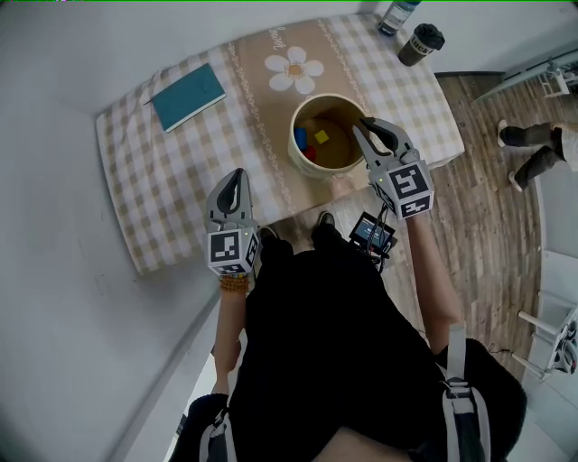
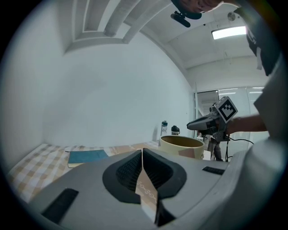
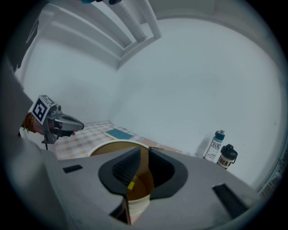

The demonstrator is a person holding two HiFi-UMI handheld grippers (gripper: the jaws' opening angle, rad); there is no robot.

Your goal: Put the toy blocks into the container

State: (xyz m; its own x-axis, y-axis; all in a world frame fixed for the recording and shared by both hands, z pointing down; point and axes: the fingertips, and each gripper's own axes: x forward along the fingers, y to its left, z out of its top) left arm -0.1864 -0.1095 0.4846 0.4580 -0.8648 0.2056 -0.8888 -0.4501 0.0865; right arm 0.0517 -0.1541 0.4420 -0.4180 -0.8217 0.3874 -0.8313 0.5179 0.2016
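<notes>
The toy blocks, a yellow block [image 1: 321, 137], a blue block [image 1: 300, 137] and a red block [image 1: 310, 153], are seen lying at the bottom of the round cream container [image 1: 294, 140], which is set on the checked desk [image 1: 163, 180] close to its near edge. The right hand-held gripper [image 1: 364, 126] is held with its tips over the container's right rim and tilted slightly downward; its jaws are parted by a narrow gap with nothing gripped, and the yellow block is seen through that gap, lower down inside the container. The left hand-held gripper [image 1: 237, 176] is held well to the left of the container, over the near strip of the desk, with its jaws brought together on nothing. A teal notebook [image 1: 188, 97] is laid near the desk's far left corner, well apart from the container, with open checked cloth between them. A bottle [image 1: 397, 16] and a dark lidded cup [image 1: 421, 43] are stood at the far right corner, against the pale wall. Wooden floor [image 1: 479, 135] is exposed beyond the desk's right edge, where a person's legs [image 1: 533, 149] are seen.
</notes>
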